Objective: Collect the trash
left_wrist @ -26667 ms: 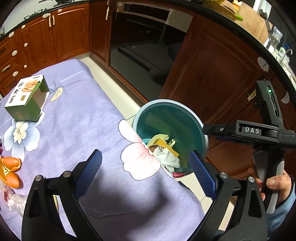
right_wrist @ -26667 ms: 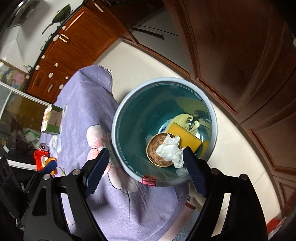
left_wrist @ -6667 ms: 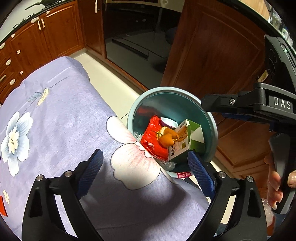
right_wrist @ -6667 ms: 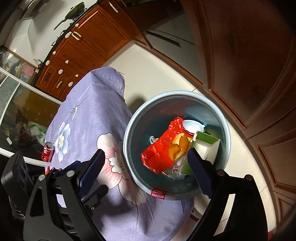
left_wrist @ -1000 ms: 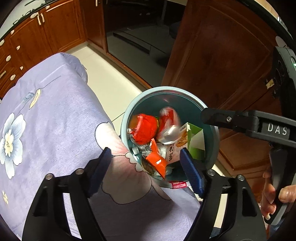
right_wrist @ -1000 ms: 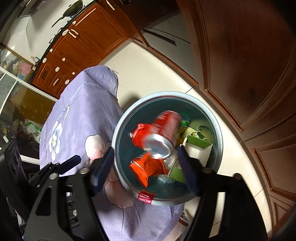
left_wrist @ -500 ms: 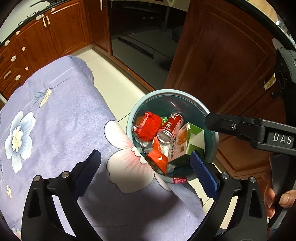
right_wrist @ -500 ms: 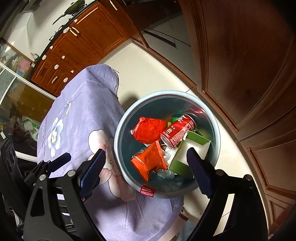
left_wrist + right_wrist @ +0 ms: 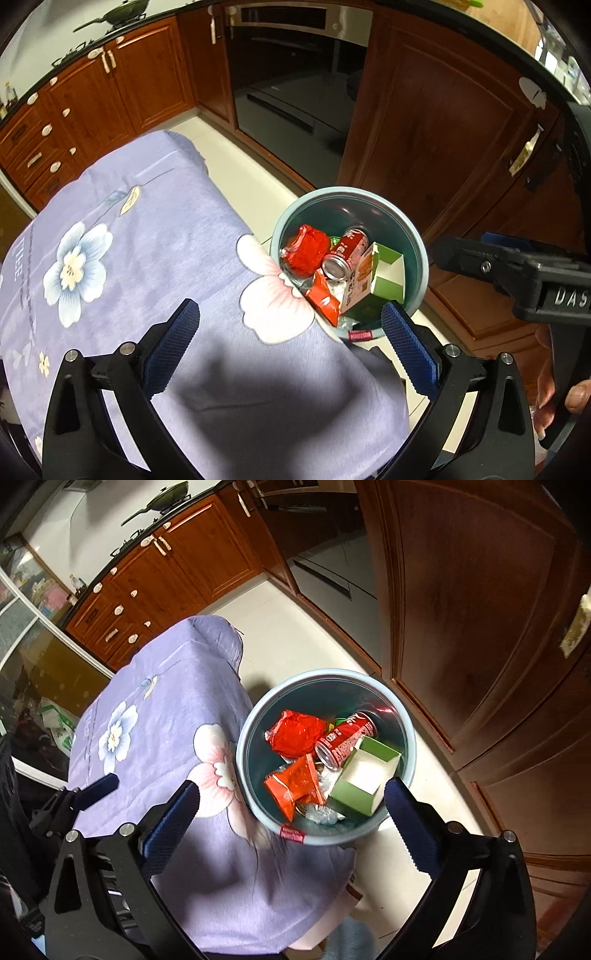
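Trash sat piled in the pale blue bin (image 9: 406,753) on the floor just beside the tabletop (image 9: 147,229): a red can (image 9: 347,740) lay on its side between a crumpled red wrapper (image 9: 297,733) and an open green carton (image 9: 364,777), with an orange packet (image 9: 295,786) nearer me. I held my left gripper (image 9: 290,343) above the lilac flowered cloth, fingers released and empty. My right gripper (image 9: 291,823) hung over the bin's near rim, fingers spread wide, grasping nothing. Brown wooden cabinets (image 9: 480,609) stood beyond.
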`<state>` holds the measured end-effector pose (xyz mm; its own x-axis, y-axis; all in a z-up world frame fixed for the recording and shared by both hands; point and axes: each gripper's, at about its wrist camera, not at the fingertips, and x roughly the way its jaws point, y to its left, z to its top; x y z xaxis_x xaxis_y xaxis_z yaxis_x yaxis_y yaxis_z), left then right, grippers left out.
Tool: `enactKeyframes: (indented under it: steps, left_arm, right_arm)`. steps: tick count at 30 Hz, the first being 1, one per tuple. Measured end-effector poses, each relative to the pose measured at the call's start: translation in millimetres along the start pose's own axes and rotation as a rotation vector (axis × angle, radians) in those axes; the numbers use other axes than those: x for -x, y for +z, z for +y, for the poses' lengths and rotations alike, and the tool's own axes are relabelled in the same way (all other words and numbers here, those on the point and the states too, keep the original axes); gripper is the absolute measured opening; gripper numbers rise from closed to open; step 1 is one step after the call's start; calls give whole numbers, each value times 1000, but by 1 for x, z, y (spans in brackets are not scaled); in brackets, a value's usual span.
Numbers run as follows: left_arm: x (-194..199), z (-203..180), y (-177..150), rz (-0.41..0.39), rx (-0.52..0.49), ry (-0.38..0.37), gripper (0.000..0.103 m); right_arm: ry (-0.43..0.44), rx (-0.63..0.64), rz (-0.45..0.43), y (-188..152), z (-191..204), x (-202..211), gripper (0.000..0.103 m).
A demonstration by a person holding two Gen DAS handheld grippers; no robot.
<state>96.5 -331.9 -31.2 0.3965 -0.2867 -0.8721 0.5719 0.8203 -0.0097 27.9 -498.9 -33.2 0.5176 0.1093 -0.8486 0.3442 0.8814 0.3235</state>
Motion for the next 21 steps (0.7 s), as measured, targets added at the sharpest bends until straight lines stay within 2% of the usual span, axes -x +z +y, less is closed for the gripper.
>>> enactKeyframes:
  steps: [8,21]
  left_arm:
    - [17,6,-20,4,30,23,99]
    - [37,20,-66,10,47,71,99]
  right_arm:
    - [-92,71,-7,-25,11,20,96]
    - [-156,95,32,-71,11,30,96]
